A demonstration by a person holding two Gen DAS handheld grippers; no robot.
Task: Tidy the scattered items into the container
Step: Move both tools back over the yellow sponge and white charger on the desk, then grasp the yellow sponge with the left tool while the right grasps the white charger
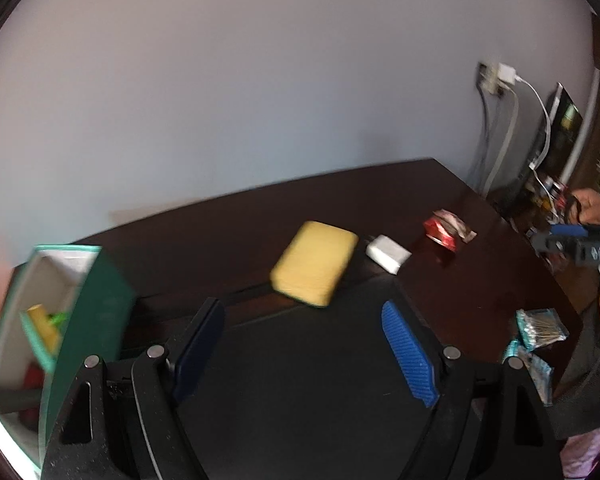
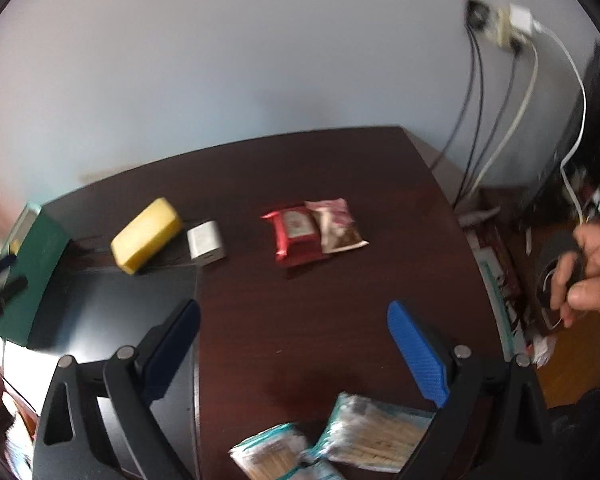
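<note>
The container is a green box (image 1: 88,312) with a white inside, standing at the table's left with a yellow item and other small things in it. On the dark table lie a yellow sponge (image 1: 314,262), a white charger (image 1: 388,254) and a red snack packet (image 1: 446,230). My left gripper (image 1: 303,306) is open just short of the sponge, with nothing between its fingers. My right gripper (image 2: 294,306) is open too, above bare table. Two packs of cotton swabs (image 2: 364,436) lie just under it. The red snack packet (image 2: 296,232) and a brown one (image 2: 336,226) lie further off.
A black mat (image 2: 112,308) covers the table's left front, beside the green box (image 2: 28,272). Cables (image 2: 496,128) hang from a wall socket at the right. A hand (image 2: 592,276) grips a handle past the table's right edge. A cluttered low shelf stands there.
</note>
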